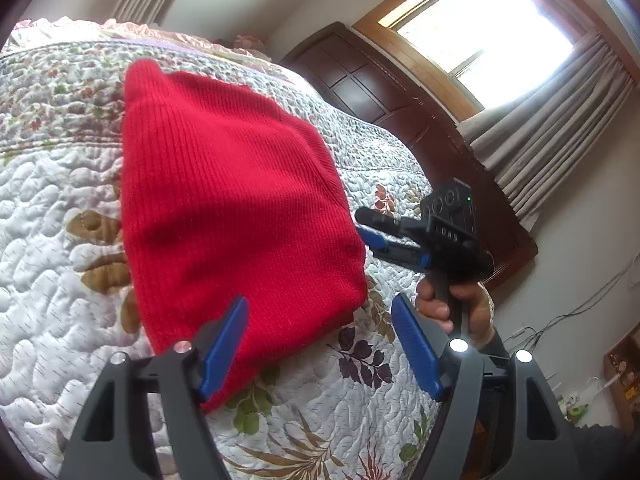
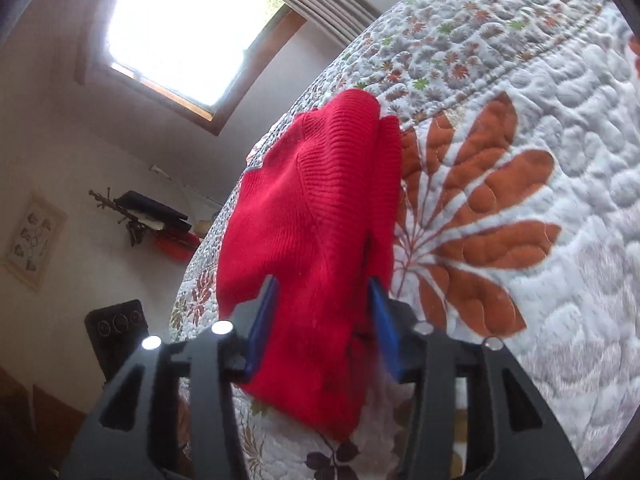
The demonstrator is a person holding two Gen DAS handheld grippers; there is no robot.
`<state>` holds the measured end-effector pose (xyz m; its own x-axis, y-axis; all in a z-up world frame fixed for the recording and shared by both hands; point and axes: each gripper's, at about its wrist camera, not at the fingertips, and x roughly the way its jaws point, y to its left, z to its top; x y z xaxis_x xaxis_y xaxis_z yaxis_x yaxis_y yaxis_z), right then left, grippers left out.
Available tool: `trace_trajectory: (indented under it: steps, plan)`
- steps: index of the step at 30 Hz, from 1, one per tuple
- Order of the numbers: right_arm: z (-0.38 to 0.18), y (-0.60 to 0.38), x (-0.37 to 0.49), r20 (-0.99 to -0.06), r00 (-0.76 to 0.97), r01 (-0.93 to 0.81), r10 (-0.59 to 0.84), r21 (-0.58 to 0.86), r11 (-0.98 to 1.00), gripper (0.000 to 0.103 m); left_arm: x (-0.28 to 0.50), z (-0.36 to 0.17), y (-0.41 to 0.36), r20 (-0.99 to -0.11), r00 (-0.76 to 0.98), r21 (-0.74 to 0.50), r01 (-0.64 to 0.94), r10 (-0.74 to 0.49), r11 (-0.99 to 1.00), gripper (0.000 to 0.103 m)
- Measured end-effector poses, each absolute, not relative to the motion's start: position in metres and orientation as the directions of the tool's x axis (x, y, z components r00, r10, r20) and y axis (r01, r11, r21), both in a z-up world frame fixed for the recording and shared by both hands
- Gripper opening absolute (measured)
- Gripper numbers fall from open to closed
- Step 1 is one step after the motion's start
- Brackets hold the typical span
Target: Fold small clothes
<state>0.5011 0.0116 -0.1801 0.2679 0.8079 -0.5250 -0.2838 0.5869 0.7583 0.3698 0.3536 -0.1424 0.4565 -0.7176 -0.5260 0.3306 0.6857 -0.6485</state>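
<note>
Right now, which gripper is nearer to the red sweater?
Right. The right gripper has its fingers on both sides of the red sweater; the left gripper hovers open just off its near corner.

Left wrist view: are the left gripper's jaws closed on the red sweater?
No, the left gripper has its jaws spread wide over the quilt, one above the red sweater's near corner, gripping nothing.

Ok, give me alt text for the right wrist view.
A folded red knit garment lies on a floral quilted bedspread, its near edge between the blue pads of the right tongs, which look closed on the fabric. A bright window fills the upper left.
</note>
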Motion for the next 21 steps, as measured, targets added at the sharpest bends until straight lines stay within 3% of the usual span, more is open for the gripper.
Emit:
trace_trajectory:
  steps: [4,5,6,8,9,11,17,21]
  plan:
    - [-0.198,0.011,0.474,-0.528,0.202,-0.279,0.825,0.776,0.565,0.053,0.367,-0.149,0.357,-0.545,0.448,-0.649,0.309,-0.709,0.695,0.074]
    - [-0.201,0.015,0.468,-0.532,0.186,-0.289,0.826,0.774,0.564,0.048,0.367,-0.151,0.358,-0.549,0.448,-0.649,0.303,-0.706,0.697,0.074]
    - [-0.203,0.018,0.464,-0.545,0.169,-0.295,0.821,0.767,0.570,0.029,0.367,-0.153,0.359,-0.559,0.452,-0.644,0.292,-0.696,0.707,0.074]
    - [-0.199,0.020,0.455,-0.575,0.179,-0.304,0.798,0.740,0.601,0.008,0.366,-0.160,0.364,-0.583,0.451,-0.643,0.253,-0.676,0.723,0.072]
    - [-0.194,0.019,0.451,-0.563,0.184,-0.310,0.805,0.744,0.592,0.005,0.366,-0.164,0.367,-0.596,0.446,-0.641,0.237,-0.668,0.730,0.070]
    - [-0.182,0.018,0.443,-0.544,0.199,-0.323,0.815,0.749,0.578,0.005,0.364,-0.167,0.372,-0.610,0.442,-0.634,0.224,-0.658,0.740,0.066]
    - [-0.191,0.029,0.434,-0.566,0.183,-0.302,0.804,0.746,0.594,0.005,0.350,-0.155,0.391,-0.572,0.466,-0.653,0.239,-0.675,0.718,0.067]
    - [-0.206,0.030,0.435,-0.626,0.180,-0.296,0.759,0.701,0.649,0.011,0.354,-0.177,0.395,-0.654,0.418,-0.625,0.171,-0.630,0.762,0.067]
